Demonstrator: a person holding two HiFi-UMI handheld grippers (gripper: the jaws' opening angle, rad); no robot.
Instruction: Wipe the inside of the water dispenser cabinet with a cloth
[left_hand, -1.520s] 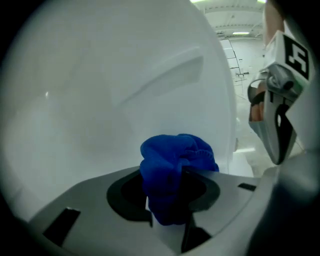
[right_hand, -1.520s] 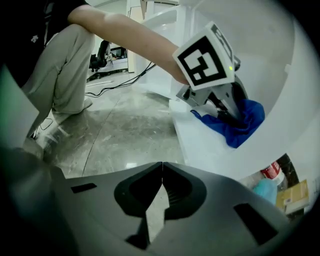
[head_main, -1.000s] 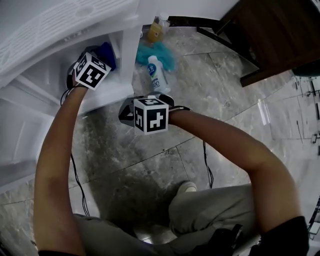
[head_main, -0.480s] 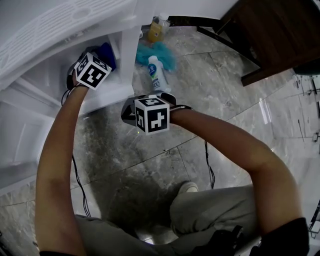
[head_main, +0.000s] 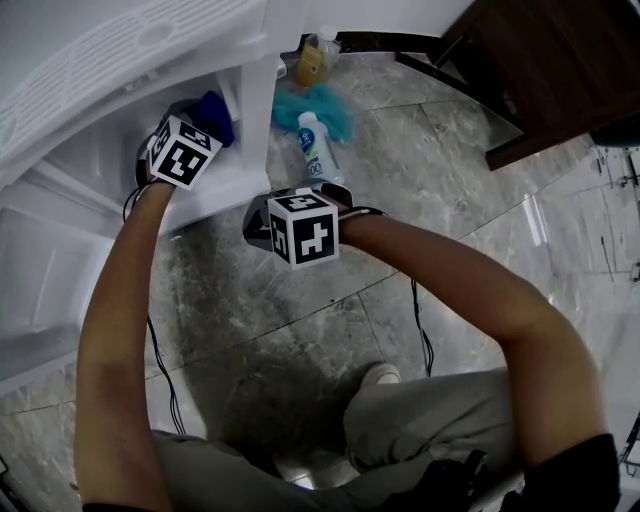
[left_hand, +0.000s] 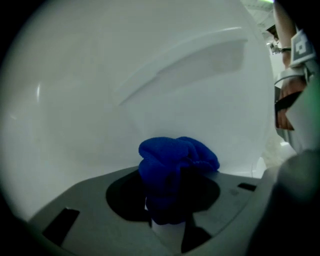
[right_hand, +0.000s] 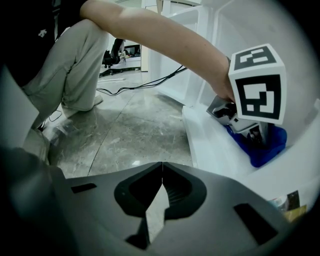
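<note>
A bunched blue cloth (head_main: 213, 108) sits inside the white water dispenser cabinet (head_main: 228, 186), near its lower right corner. My left gripper (head_main: 200, 124) reaches into the cabinet and is shut on the cloth (left_hand: 175, 167), which bulges up between its jaws against the white inner wall (left_hand: 150, 75). In the right gripper view the left gripper (right_hand: 250, 131) presses the cloth (right_hand: 267, 147) onto the cabinet floor (right_hand: 212, 142). My right gripper (head_main: 258, 228) hangs outside the cabinet over the grey marble floor. It is shut (right_hand: 161, 167) and holds nothing.
A white bottle (head_main: 312, 150) lies on the floor beside a teal fluffy cloth (head_main: 325, 105) and an orange bottle (head_main: 312, 62). Dark wooden furniture (head_main: 560, 70) stands at the upper right. The open cabinet door (head_main: 50, 280) is at left. A black cable (head_main: 160, 370) crosses the floor.
</note>
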